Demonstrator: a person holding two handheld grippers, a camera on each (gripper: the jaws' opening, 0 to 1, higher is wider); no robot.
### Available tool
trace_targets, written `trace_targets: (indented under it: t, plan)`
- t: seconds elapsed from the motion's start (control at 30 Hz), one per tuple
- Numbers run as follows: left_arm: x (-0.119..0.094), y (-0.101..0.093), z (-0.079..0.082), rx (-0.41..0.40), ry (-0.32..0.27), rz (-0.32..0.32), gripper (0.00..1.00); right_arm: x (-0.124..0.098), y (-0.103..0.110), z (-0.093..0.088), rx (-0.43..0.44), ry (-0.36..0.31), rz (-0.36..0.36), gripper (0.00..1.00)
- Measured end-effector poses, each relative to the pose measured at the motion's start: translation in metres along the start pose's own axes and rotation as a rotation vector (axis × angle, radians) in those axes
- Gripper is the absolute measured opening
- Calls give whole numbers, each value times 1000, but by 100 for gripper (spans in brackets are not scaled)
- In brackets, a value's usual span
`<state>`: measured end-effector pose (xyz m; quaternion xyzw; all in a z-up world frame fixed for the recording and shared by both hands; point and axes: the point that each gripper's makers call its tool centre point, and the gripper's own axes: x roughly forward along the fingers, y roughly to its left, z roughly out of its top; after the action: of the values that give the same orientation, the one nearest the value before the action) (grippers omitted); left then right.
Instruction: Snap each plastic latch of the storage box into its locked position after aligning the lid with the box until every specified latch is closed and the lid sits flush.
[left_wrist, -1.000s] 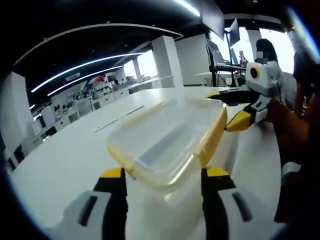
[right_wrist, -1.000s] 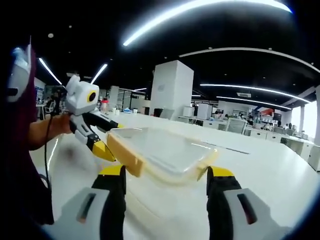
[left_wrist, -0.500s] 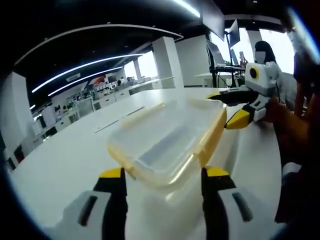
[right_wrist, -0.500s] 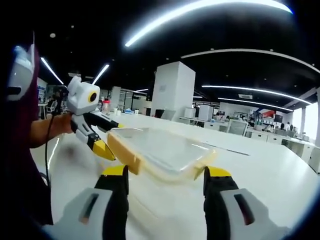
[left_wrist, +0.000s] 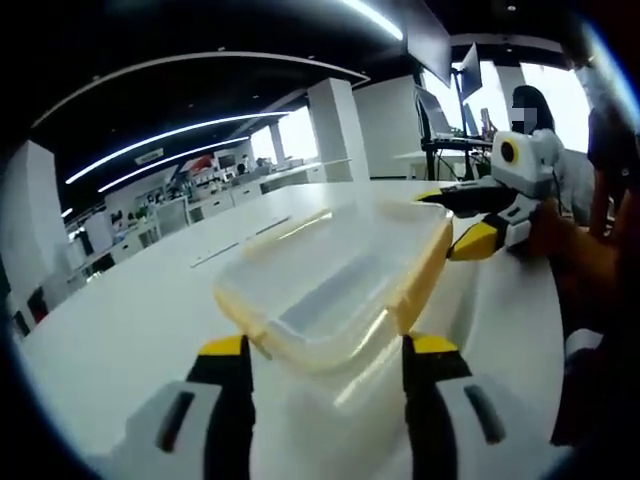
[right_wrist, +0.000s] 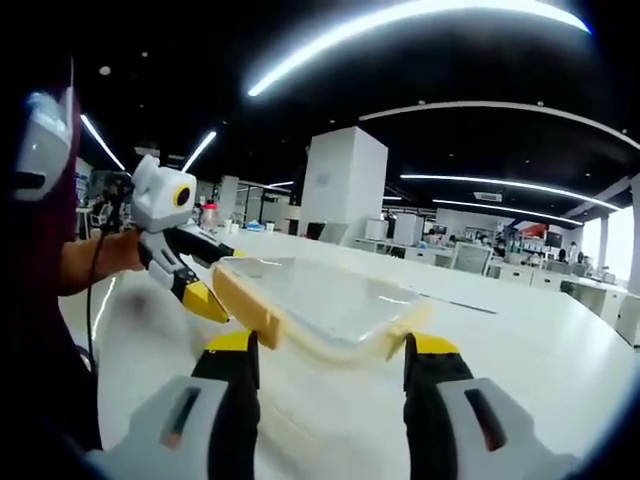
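The storage box has a clear lid (left_wrist: 330, 265) lying on it and yellow latches (left_wrist: 420, 275) along its edges. It stands on the white table (left_wrist: 130, 320). My left gripper (left_wrist: 325, 345) is open, with its yellow-tipped jaws on either side of the box's near end. At the far end, my right gripper (left_wrist: 455, 215) is open about the box's corner. From the right gripper view, the lid (right_wrist: 320, 295) and a yellow side latch (right_wrist: 245, 305) lie between my right gripper's (right_wrist: 325, 345) spread jaws. My left gripper (right_wrist: 222, 278) reaches in from the left at the far corner.
A person's hand and forearm (left_wrist: 585, 260) hold the right gripper at the table's right side. Behind stand a white pillar (left_wrist: 340, 125), a monitor on a stand (left_wrist: 450, 90) and rows of desks. The white table (right_wrist: 540, 340) stretches wide around the box.
Almost nothing has moved. The right gripper's jaws stand slightly closer together around the box's end, and the box, the lid and the left gripper keep their places.
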<state>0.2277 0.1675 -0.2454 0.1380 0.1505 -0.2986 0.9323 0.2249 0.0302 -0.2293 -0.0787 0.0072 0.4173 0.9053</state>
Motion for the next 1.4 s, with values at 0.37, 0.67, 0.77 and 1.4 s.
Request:
trace_targets:
  t: [0.37,0.67,0.77,1.4]
  plan:
    - [0,0,1,-1,0,5,58,0,0,1,-10,-4,-9,54]
    - [-2,-1,0,-2,2,9,59,0,2,5,-25,3,-26,53]
    - [-2,-1,0,0,4,8,59,0,2,2,-16,9,-21,54]
    - [-1,-1,-3,54,3,-30,64,2,2,-1,-6,58,-28,59]
